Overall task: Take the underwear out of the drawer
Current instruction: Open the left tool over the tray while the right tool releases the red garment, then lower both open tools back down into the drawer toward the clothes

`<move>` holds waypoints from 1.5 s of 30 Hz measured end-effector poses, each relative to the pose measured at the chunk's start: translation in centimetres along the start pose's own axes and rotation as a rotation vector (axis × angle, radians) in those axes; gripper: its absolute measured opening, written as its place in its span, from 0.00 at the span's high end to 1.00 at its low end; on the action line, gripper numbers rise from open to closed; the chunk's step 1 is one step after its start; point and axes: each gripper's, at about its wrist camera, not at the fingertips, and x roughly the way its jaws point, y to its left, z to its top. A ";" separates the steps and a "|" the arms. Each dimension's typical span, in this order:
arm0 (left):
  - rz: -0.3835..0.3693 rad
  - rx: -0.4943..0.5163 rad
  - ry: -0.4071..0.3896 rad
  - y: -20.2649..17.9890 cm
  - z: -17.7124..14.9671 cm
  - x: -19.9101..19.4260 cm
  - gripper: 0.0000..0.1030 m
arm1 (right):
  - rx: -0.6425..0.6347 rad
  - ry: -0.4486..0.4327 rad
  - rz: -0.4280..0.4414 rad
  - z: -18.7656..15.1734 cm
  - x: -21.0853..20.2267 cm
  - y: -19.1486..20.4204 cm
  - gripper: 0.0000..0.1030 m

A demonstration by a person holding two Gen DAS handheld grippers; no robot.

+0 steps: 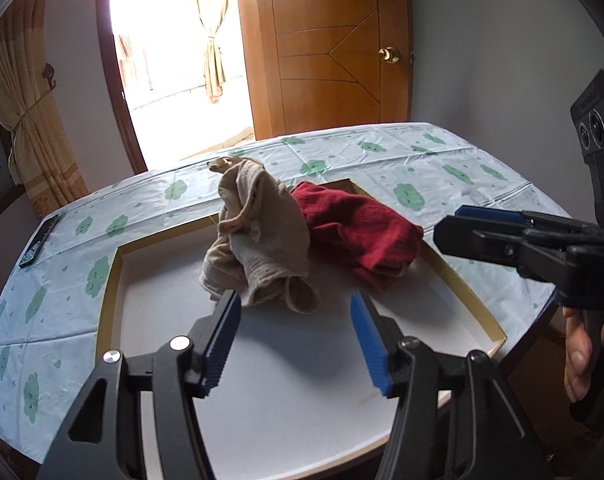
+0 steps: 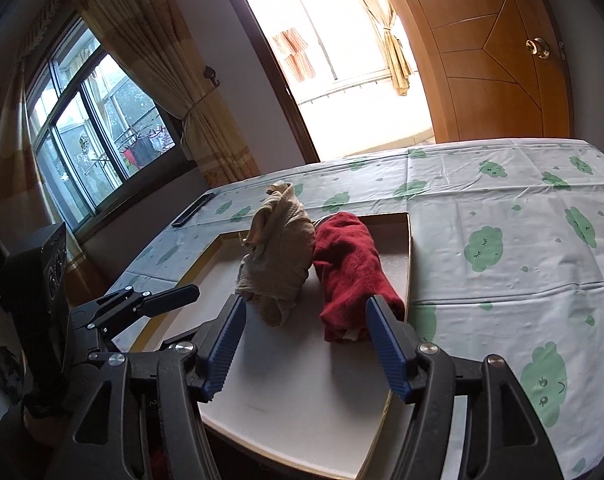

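Observation:
A shallow white drawer with a yellowish rim lies on the table. In it a crumpled beige underwear piece stands bunched up. A red underwear piece lies rolled to its right, touching it. My left gripper is open, and the beige piece's near edge sits just beyond its tips, ungripped. My right gripper is also open over the drawer floor, with the beige piece off its left tip and the red one off its right tip. It holds nothing.
A tablecloth with green clouds covers the table around the drawer. A flat black device lies at the table's far left edge. A wooden door, a bright doorway and a curtained window stand behind. A person's hand holds the right gripper.

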 end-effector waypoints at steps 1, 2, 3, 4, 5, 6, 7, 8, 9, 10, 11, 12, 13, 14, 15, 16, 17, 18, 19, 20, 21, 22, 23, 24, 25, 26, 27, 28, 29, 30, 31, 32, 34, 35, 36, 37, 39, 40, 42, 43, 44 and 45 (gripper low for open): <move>-0.003 -0.002 -0.003 -0.1 -0.3 -0.3 0.44 | -0.006 -0.002 0.006 -0.2 -0.2 0.0 0.37; -0.007 -0.006 -0.008 -0.2 -0.6 -0.7 0.44 | -0.013 -0.004 0.017 -0.5 -0.6 0.3 0.37; -0.016 -0.009 -0.012 -0.3 -0.9 -1.1 0.44 | -0.022 -0.004 0.026 -0.9 -1.0 0.5 0.37; -0.024 -0.011 -0.016 -0.5 -1.2 -1.4 0.44 | -0.034 -0.005 0.031 -1.2 -1.4 0.8 0.37; -0.029 -0.014 -0.021 -0.6 -1.5 -1.7 0.44 | -0.043 -0.006 0.034 -1.5 -1.7 1.0 0.36; -0.034 -0.016 -0.024 -0.7 -1.9 -2.1 0.44 | -0.054 -0.010 0.040 -1.9 -2.1 1.3 0.36; -0.042 -0.018 -0.024 -0.8 -2.2 -2.4 0.44 | -0.061 -0.012 0.048 -2.2 -2.5 1.5 0.36; -0.049 -0.022 -0.024 -0.9 -2.6 -2.7 0.44 | -0.067 -0.013 0.054 -2.6 -2.8 1.7 0.35; -0.056 -0.024 -0.021 -1.1 -3.1 -3.2 0.44 | -0.075 -0.013 0.060 -2.9 -3.1 1.9 0.34; -0.062 -0.023 -0.020 -1.2 -3.5 -3.5 0.44 | -0.088 -0.015 0.068 -3.4 -3.4 2.2 0.32; -0.069 -0.019 -0.019 -1.4 -4.0 -3.9 0.44 | -0.098 -0.016 0.074 -3.8 -3.7 2.5 0.30; -0.074 -0.013 -0.020 -1.7 -4.6 -4.5 0.43 | -0.111 -0.018 0.085 -4.4 -4.1 2.8 0.30; -0.077 -0.010 -0.019 -1.9 -5.1 -4.9 0.43 | -0.118 -0.018 0.094 -4.8 -4.4 2.9 0.30; -0.080 -0.007 -0.017 -2.0 -5.6 -5.3 0.42 | -0.127 -0.014 0.105 -5.4 -4.6 3.1 0.29; -0.084 -0.006 -0.013 -2.1 -6.2 -5.6 0.42 | -0.136 -0.007 0.118 -6.1 -4.9 3.4 0.29; -0.086 -0.007 -0.008 -2.2 -6.7 -5.9 0.42 | -0.141 -0.002 0.125 -6.5 -5.0 3.5 0.29; -0.087 -0.010 -0.004 -2.3 -7.2 -6.1 0.42 | -0.147 0.006 0.130 -7.0 -5.0 3.5 0.29; -0.088 -0.018 0.002 -2.3 -7.7 -6.2 0.42 | -0.155 0.016 0.138 -7.7 -5.2 3.7 0.29; -0.094 -0.029 0.009 -2.3 -8.1 -6.4 0.42 | -0.162 0.022 0.143 -8.1 -5.3 3.6 0.29; -0.099 -0.038 0.014 -2.3 -8.5 -6.4 0.42 | -0.168 0.025 0.141 -8.6 -5.4 3.7 0.28; -0.105 -0.046 0.016 -2.4 -8.9 -6.5 0.42 | -0.171 0.027 0.139 -9.1 -5.5 3.7 0.28; -0.109 -0.051 0.015 -2.5 -9.2 -6.6 0.42 | -0.172 0.028 0.141 -9.6 -5.7 3.7 0.28; -0.115 -0.058 0.015 -2.5 -9.5 -6.8 0.42 | -0.173 0.031 0.148 -10.3 -5.9 3.7 0.28; -0.122 -0.065 0.015 -2.6 -9.8 -6.8 0.41 | -0.173 0.036 0.152 -10.7 -6.1 3.7 0.28; -0.129 -0.075 0.017 -2.7 -10.2 -6.9 0.41 | -0.172 0.039 0.154 -11.2 -6.2 3.7 0.28; -0.134 -0.083 0.018 -2.7 -10.6 -7.0 0.40 | -0.172 0.040 0.154 -11.8 -6.4 3.8 0.28; -0.139 -0.090 0.017 -2.8 -11.0 -7.0 0.40 | -0.174 0.041 0.154 -12.3 -6.5 3.8 0.28; -0.141 -0.095 0.015 -3.0 -11.4 -7.1 0.40 | -0.177 0.043 0.152 -12.7 -6.6 3.9 0.28; -0.142 -0.103 0.014 -3.1 -11.7 -7.2 0.40 | -0.181 0.046 0.151 -13.2 -6.6 3.9 0.28; -0.142 -0.113 0.015 -3.1 -12.2 -7.2 0.40 | -0.185 0.051 0.150 -13.7 -6.5 4.0 0.28; -0.140 -0.123 0.017 -3.1 -12.7 -7.2 0.40 | -0.187 0.055 0.149 -13.9 -6.5 4.1 0.28; -0.134 -0.131 0.018 -3.1 -13.2 -7.3 0.39 | -0.188 0.062 0.149 -14.4 -6.3 4.1 0.28; -0.116 -0.136 0.022 -3.2 -14.2 -7.3 0.39 | -0.192 0.072 0.145 -15.0 -6.1 4.2 0.28; -0.101 -0.137 0.025 -3.3 -14.5 -7.3 0.39 | -0.193 0.075 0.144 -15.2 -6.1 4.2 0.27; -0.081 -0.135 0.029 -3.4 -15.0 -7.3 0.39 | -0.193 0.079 0.143 -15.5 -6.0 4.2 0.27; -0.068 -0.131 0.029 -3.5 -15.3 -7.4 0.39 | -0.191 0.081 0.142 -15.7 -5.9 4.2 0.27; -0.054 -0.127 0.028 -3.6 -15.9 -7.7 0.38 | -0.183 0.088 0.146 -16.1 -5.8 4.2 0.27; -0.049 -0.127 0.029 -3.6 -16.2 -7.8 0.38 | -0.179 0.092 0.149 -16.3 -5.8 4.2 0.27; -0.035 -0.127 0.025 -3.6 -16.6 -8.1 0.37 | -0.176 0.114 0.154 -16.8 -5.6 4.2 0.27; -0.026 -0.124 0.024 -3.7 -16.8 -8.3 0.36 | -0.176 0.124 0.156 -17.1 -5.4 4.3 0.27; -0.017 -0.122 0.025 -3.7 -17.0 -8.3 0.36 | -0.176 0.132 0.157 -17.2 -5.3 4.3 0.27; -0.005 -0.121 0.025 -3.7 -17.2 -8.4 0.36 | -0.174 0.141 0.159 -17.5 -5.2 4.4 0.27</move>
